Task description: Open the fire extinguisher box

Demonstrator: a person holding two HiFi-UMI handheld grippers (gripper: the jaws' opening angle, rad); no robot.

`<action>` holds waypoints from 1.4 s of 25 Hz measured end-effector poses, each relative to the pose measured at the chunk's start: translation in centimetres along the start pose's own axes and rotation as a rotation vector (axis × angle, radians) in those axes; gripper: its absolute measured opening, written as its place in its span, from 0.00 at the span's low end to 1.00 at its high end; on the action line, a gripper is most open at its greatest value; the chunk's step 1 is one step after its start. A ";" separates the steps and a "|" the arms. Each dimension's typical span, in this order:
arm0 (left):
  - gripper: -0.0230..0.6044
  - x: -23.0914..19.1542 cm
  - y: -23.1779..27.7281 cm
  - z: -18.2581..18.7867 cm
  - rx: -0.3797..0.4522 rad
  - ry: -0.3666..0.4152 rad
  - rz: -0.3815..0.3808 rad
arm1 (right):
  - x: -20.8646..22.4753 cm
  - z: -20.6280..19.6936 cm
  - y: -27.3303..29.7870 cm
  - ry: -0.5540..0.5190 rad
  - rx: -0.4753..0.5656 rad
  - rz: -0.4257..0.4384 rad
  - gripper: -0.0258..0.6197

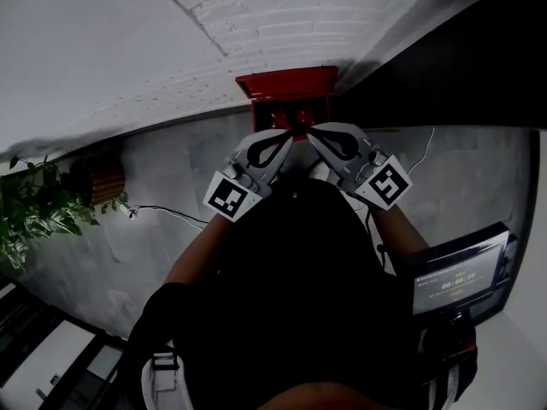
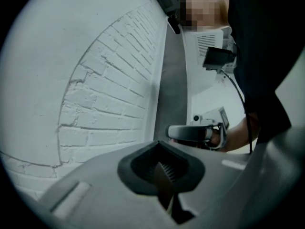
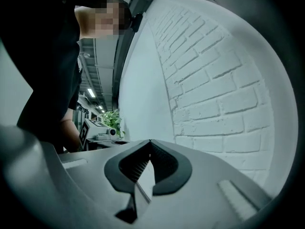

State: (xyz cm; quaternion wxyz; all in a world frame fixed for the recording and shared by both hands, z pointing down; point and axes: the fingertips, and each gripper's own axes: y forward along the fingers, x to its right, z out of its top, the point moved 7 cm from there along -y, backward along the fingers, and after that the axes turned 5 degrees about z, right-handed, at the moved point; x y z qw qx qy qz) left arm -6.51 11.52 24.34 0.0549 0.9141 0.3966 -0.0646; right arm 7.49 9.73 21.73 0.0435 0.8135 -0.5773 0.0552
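In the head view the red fire extinguisher box stands against the foot of the white brick wall. Both grippers are held up in front of it with their tips almost meeting over its lower front. My left gripper comes in from the left and my right gripper from the right. In the left gripper view the left gripper has its jaws together with nothing between them. The right gripper looks the same in its own view. Neither gripper view shows the box.
A potted plant and a brown pot stand at the left by the wall. A thin cable runs over the grey floor. A dark machine with a lit display stands at the right.
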 end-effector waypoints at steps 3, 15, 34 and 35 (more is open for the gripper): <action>0.04 1.2 0.0 1.9 0.021 0.011 -0.011 | -0.6 2.1 -0.6 -0.029 0.009 0.009 0.05; 0.04 2.1 -1.2 4.3 0.064 0.049 -0.008 | -1.9 3.7 -0.5 -0.075 0.002 0.037 0.05; 0.04 1.6 -0.5 4.3 0.078 0.066 -0.003 | -1.3 3.0 -0.6 -0.077 -0.003 0.023 0.05; 0.04 1.6 -0.4 4.3 0.079 0.068 -0.002 | -1.2 3.1 -0.6 -0.081 -0.003 0.022 0.05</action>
